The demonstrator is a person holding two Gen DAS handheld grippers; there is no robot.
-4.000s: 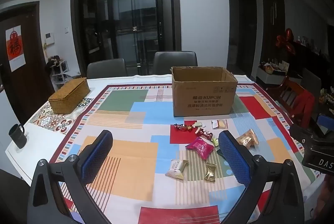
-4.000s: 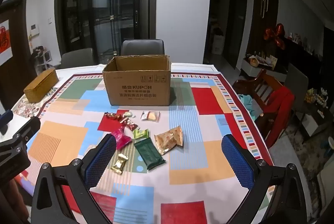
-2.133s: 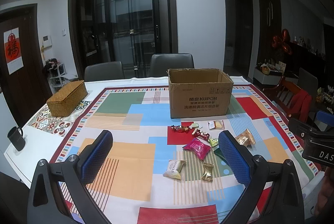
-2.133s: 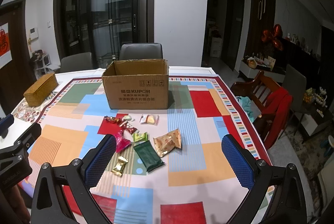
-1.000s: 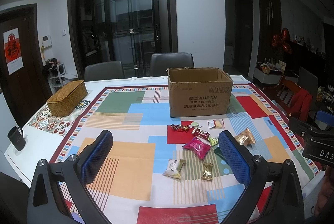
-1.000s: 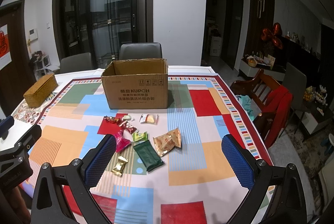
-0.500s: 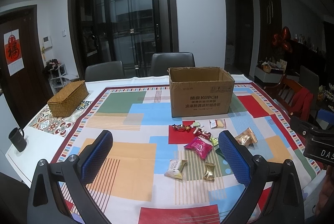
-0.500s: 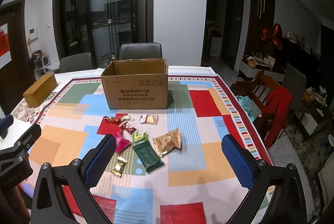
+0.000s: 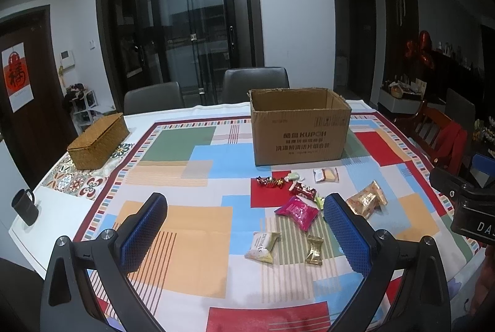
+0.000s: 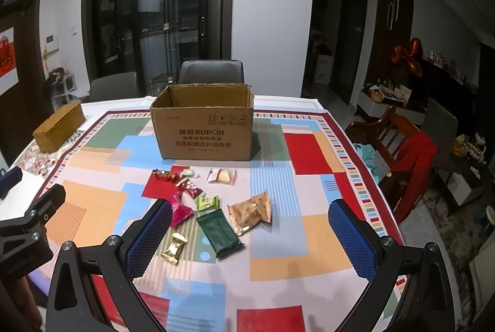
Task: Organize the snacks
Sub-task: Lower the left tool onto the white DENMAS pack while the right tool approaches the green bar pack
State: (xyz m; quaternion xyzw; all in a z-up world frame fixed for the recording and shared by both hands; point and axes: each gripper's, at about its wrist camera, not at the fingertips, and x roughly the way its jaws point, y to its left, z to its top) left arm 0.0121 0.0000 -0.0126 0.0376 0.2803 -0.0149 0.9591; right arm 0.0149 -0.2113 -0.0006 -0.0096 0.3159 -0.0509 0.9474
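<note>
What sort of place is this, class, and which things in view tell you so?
Most likely a home dining room. A large table under a patchwork cloth has dining chairs pushed in, glazed sliding doors stand behind, and a cardboard box and wrapped snacks sit on top.

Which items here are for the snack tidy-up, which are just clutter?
Job: cardboard box, pink packet, green bar, gold candy, tan pouch, white packet.
Clutter: wicker box, black mug.

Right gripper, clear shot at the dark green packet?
Probably yes: right gripper is open and empty, and the dark green packet lies flat between its jaws' line of sight, nothing on top.
</note>
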